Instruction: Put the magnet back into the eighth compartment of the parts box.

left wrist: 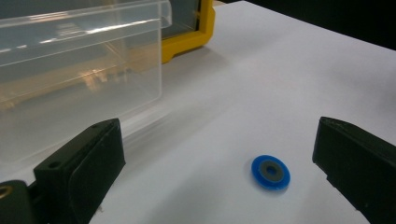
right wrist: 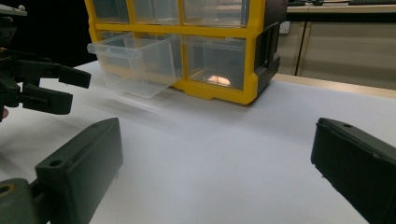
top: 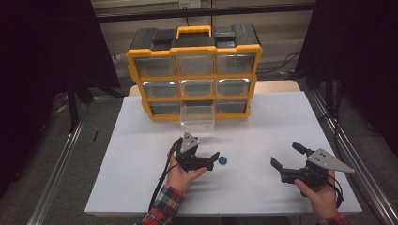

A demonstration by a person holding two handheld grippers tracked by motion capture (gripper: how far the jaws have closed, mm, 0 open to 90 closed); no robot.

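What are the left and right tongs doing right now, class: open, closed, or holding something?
Left tongs: open, holding nothing, beside the blue washer.
Right tongs: open, holding nothing.

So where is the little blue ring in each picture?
High view: the blue ring lies on the white table, just past the left gripper.
Left gripper view: it lies low and right of centre, between the two open jaws.
Right gripper view: not in it.
Shared landmark: the pulled-out clear drawer of the yellow cabinet.
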